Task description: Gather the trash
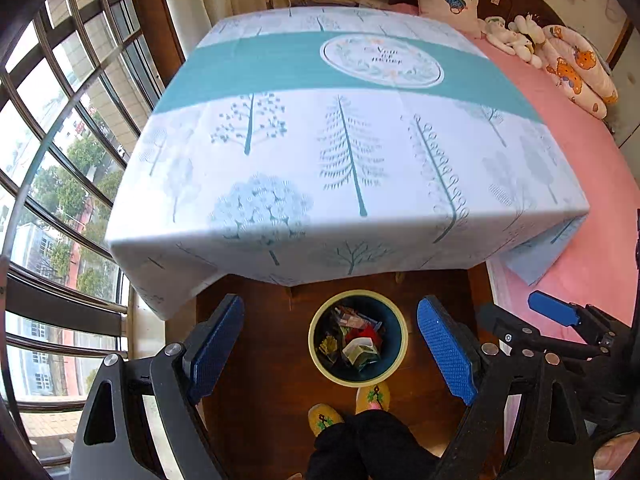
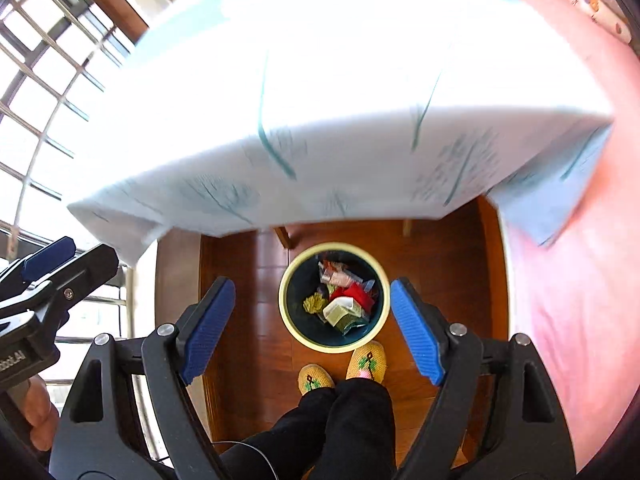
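A round bin (image 1: 316, 344) with a pale yellow rim and dark inside stands on the wooden floor below the table's near edge. It holds crumpled wrappers (image 1: 356, 340) in red, white, green and gold. My left gripper (image 1: 330, 342) hangs high above it, open, nothing between its blue pads (image 1: 446, 350). In the right wrist view the same bin (image 2: 288, 312) with the wrappers (image 2: 344, 300) lies far below my right gripper (image 2: 312, 328), which is open and holds nothing. The two grippers hang side by side.
A table under a white and teal tree-print cloth (image 1: 344, 140) fills the view ahead. A pink bed (image 1: 592, 184) with pillows and soft toys lies to the right, a barred window (image 1: 60, 160) to the left. The person's slippered feet (image 2: 340, 368) stand by the bin.
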A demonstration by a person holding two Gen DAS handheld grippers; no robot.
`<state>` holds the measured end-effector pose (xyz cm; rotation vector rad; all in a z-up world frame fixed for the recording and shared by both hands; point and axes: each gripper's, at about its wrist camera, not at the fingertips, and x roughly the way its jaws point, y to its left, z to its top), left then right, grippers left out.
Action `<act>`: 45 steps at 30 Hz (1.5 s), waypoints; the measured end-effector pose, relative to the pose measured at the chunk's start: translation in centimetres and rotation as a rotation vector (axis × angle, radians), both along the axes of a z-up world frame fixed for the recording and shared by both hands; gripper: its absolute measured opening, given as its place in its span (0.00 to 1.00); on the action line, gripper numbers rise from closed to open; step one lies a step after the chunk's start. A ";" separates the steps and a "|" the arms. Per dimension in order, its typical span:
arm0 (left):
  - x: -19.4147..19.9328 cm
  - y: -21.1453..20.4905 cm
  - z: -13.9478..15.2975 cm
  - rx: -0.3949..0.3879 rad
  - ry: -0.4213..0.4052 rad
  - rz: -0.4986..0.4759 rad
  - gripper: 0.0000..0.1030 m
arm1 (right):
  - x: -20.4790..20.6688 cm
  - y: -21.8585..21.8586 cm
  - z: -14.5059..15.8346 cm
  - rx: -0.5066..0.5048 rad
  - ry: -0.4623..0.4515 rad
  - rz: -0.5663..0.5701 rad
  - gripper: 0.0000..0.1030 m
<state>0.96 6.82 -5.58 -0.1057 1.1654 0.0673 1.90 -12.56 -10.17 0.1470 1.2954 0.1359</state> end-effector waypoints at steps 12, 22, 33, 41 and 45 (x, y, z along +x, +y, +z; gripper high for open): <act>0.4 0.9 13.6 0.038 -0.134 0.027 0.87 | 1.1 -1.2 15.2 -0.061 -0.163 -0.027 0.76; -0.3 0.6 19.8 0.035 -0.228 0.057 0.87 | 1.2 -0.7 23.8 -0.054 -0.317 -0.042 0.76; -0.8 0.2 20.3 0.051 -0.247 0.081 0.87 | -0.2 0.8 25.6 -0.116 -0.378 -0.004 0.76; -0.2 -0.4 19.4 0.066 -0.241 0.063 0.87 | -0.3 0.7 24.9 -0.114 -0.380 -0.018 0.76; -0.1 -0.6 19.3 0.069 -0.240 0.064 0.87 | -0.1 0.3 24.6 -0.112 -0.377 -0.029 0.76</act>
